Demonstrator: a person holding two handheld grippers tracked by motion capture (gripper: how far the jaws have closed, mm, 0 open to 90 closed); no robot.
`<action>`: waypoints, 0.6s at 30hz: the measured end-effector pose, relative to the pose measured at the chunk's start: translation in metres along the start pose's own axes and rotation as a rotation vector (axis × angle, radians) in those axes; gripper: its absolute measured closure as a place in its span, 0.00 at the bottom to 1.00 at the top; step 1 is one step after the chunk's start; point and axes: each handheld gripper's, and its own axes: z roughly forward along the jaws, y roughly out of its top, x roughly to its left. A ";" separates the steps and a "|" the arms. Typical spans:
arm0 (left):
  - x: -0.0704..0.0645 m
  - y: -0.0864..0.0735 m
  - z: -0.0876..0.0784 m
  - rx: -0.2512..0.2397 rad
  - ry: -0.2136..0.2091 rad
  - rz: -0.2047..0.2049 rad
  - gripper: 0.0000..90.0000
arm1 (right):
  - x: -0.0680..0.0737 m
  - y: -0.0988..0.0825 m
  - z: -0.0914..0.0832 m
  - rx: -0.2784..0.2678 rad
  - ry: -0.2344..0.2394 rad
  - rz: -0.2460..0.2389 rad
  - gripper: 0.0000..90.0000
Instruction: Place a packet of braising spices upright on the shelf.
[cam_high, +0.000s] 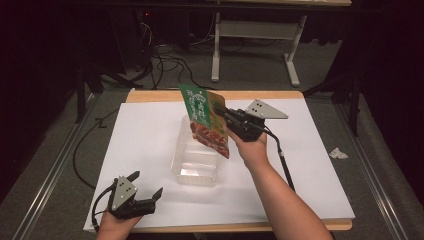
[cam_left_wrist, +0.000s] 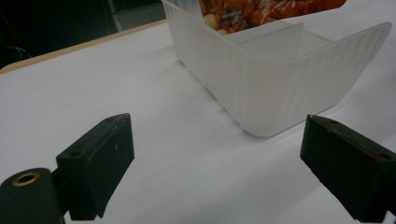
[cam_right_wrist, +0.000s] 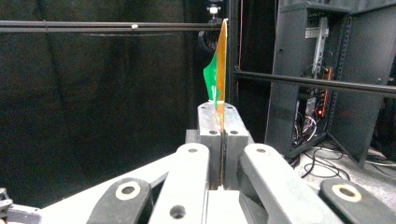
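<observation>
A green and orange food pouch (cam_high: 205, 120) hangs tilted above a clear plastic tub (cam_high: 196, 152) in the middle of the white sheet. My right gripper (cam_high: 222, 113) is shut on the pouch's right edge; in the right gripper view the pouch (cam_right_wrist: 218, 74) stands edge-on out of the closed jaws. My left gripper (cam_high: 147, 186) rests open near the table's front left corner, nothing between its fingers. In the left gripper view the tub (cam_left_wrist: 280, 79) stands ahead of the open jaws, with the pouch's lower end (cam_left_wrist: 271, 9) over it.
A white sheet (cam_high: 310, 155) covers the wooden table (cam_high: 150, 96). A crumpled white scrap (cam_high: 338, 153) lies on the floor to the right. Cables and a white table frame (cam_high: 255, 45) lie beyond the far edge.
</observation>
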 end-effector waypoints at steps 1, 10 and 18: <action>0.000 0.000 0.000 0.000 0.000 0.001 0.11 | 0.000 -0.001 0.002 0.000 0.001 0.005 1.00; 0.000 0.000 -0.001 0.000 0.000 0.000 0.11 | 0.002 -0.006 0.016 -0.009 0.013 -0.002 1.00; 0.000 -0.001 0.000 0.001 0.002 -0.001 0.11 | -0.001 -0.011 0.022 -0.016 0.007 0.007 1.00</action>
